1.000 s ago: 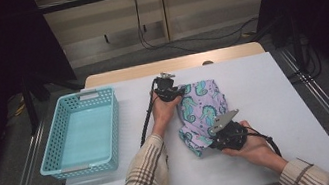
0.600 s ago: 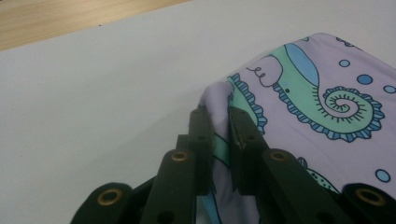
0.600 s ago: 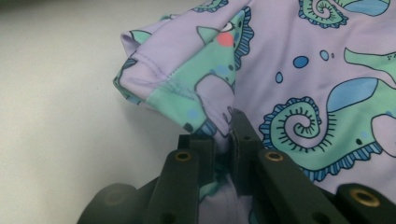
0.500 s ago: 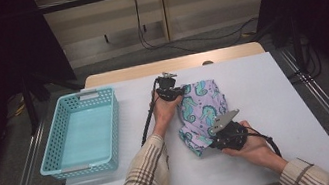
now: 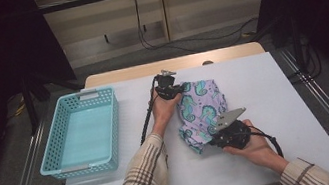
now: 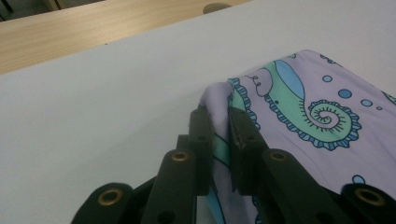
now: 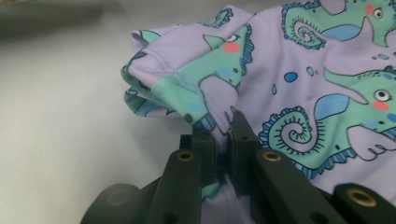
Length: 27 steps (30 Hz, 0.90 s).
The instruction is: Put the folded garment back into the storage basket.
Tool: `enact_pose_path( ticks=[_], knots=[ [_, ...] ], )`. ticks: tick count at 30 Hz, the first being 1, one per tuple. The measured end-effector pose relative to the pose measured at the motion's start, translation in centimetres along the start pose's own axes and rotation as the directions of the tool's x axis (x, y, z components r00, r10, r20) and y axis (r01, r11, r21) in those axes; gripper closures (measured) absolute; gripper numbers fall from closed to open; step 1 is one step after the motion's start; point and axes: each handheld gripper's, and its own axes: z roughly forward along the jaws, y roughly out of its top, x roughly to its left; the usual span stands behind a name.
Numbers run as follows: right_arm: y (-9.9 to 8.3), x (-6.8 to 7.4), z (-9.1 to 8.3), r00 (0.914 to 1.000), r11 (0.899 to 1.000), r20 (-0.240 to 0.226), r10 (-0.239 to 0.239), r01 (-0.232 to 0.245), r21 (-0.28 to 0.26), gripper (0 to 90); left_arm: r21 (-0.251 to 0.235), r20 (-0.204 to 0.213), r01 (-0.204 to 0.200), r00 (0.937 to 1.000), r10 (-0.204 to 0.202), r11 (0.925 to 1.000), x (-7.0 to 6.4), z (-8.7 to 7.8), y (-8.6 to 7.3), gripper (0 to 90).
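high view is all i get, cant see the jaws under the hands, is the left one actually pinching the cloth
Observer: Yes. In its own view the left gripper has both jaws shut on a raised fold at the corner of the seahorse cloth.
Operator: and the right one
Observer: The right gripper is also shut on cloth, with a pinch of fabric squeezed between its jaws.
Operator: is that edge lying flat
Observer: No. Just beyond the right gripper's jaws the cloth bunches into a rolled fold lifted off the white table.
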Motion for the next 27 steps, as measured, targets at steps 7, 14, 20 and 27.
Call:
enact_pose_path(
  ticks=[7,14,20,27],
  knots=[
    [0.2,-0.3,-1.0,0.9995,0.998,0.006,0.031,-0.030,-0.053,85.1,-0.015,0.006,0.011,0.9999,-0.011,0.9998,-0.2,-0.5,0.7,81.0],
    [0.7,-0.4,-1.8,0.9996,0.996,0.011,0.028,-0.027,-0.086,85.1,-0.034,0.002,-0.009,1.0000,0.009,0.9994,-0.7,-1.1,1.6,81.1],
    [1.1,-0.3,-2.6,0.9995,0.992,0.014,0.029,-0.028,-0.126,85.2,-0.041,-0.001,0.006,1.0000,-0.006,0.9991,-0.7,-1.5,1.9,81.1],
    [1.3,-0.3,-2.8,0.9994,0.988,0.012,0.031,-0.029,-0.150,85.2,-0.039,-0.009,0.002,1.0000,-0.002,0.9992,-0.7,-2.0,2.3,81.2]
  ],
)
